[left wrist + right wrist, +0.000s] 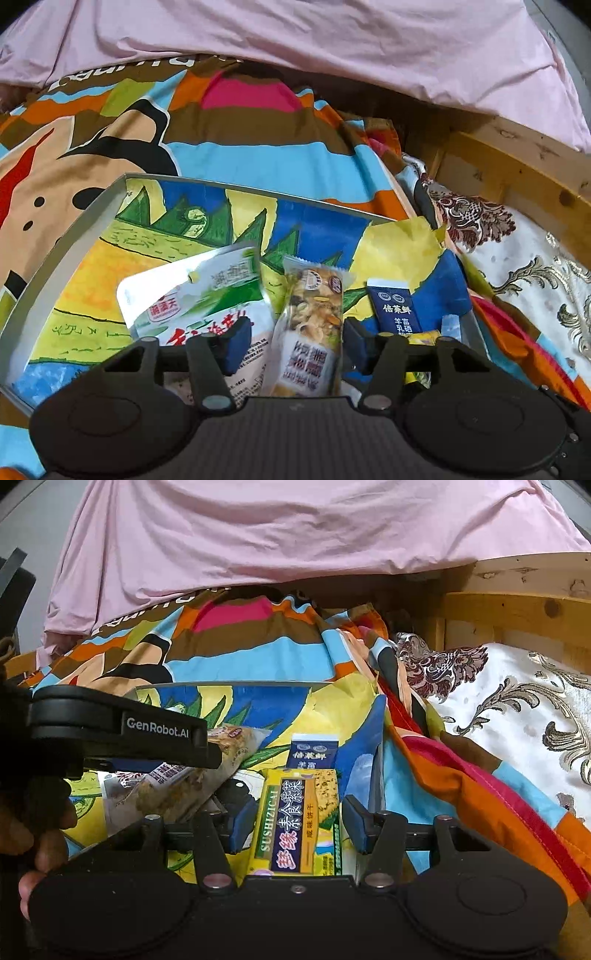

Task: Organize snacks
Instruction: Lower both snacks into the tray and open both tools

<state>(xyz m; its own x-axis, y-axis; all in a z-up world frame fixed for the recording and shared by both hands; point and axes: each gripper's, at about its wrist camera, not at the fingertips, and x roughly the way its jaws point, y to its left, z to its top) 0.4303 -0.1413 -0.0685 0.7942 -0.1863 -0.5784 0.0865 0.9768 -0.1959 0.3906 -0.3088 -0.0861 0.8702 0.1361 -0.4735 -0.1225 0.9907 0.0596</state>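
The snacks lay in a shallow grey-walled tray (66, 236) whose floor bore a colourful drawing of green hills and blue sky. A transparent nut-mix packet (308, 332) lay lengthwise near the middle of the tray, its near end toward the tray's near edge. It sat between the two fingers of the left gripper (295, 341); the jaws stood apart, and a gap showed between each blue pad and the packet. Just beside the packet, toward the tray's left side, lay a white pouch with red characters (192, 299), partly under the left finger. Toward the tray's right wall lay a dark blue sachet (397, 308).

In the right wrist view, a yellow biscuit packet (295, 823) with a dark label strip lay near the tray's right wall, just in front of the dark blue sachet. It sat between the fingers of the right gripper (297, 821); these jaws also stood apart, with the pads clear of the packet on both sides. Whether either packet was touched from below could not be told.

The tray rested on a multicoloured bedspread (258, 155). A pink sheet (295, 44) covered the far side. A white cloth with gold scrollwork (517, 709) lay to the right, before a wooden frame (517, 609). A person's hand (40, 834) showed at the left edge of the right wrist view.
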